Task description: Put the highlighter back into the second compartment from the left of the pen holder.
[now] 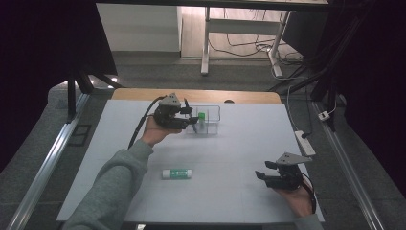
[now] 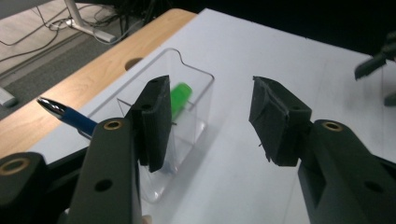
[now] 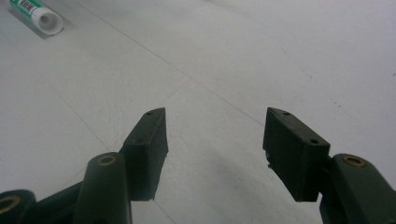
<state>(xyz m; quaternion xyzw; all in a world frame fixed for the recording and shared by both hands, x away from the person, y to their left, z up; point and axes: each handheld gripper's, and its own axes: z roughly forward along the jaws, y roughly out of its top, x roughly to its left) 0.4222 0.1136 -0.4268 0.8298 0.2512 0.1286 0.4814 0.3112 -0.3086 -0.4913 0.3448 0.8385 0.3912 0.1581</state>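
Note:
My left gripper (image 1: 190, 116) hovers at the left side of a clear plastic container (image 1: 212, 125) near the table's far edge, jaws open with nothing between them (image 2: 211, 100). Inside the container stands a green-capped item (image 1: 201, 115) (image 2: 180, 94). A blue pen (image 2: 66, 115) with a silver tip sticks out past the left jaw; its lower end is hidden. My right gripper (image 1: 265, 169) rests low over the white table at the front right, open and holding nothing (image 3: 213, 128). A white and green glue stick (image 1: 177, 173) (image 3: 39, 14) lies on the table between the hands.
A white sheet (image 1: 230, 158) covers the table, with a wooden strip (image 1: 143, 94) along the far edge. A white power strip (image 1: 305, 142) lies off the table's right side. Desk legs and cables (image 1: 239, 45) stand on the floor beyond.

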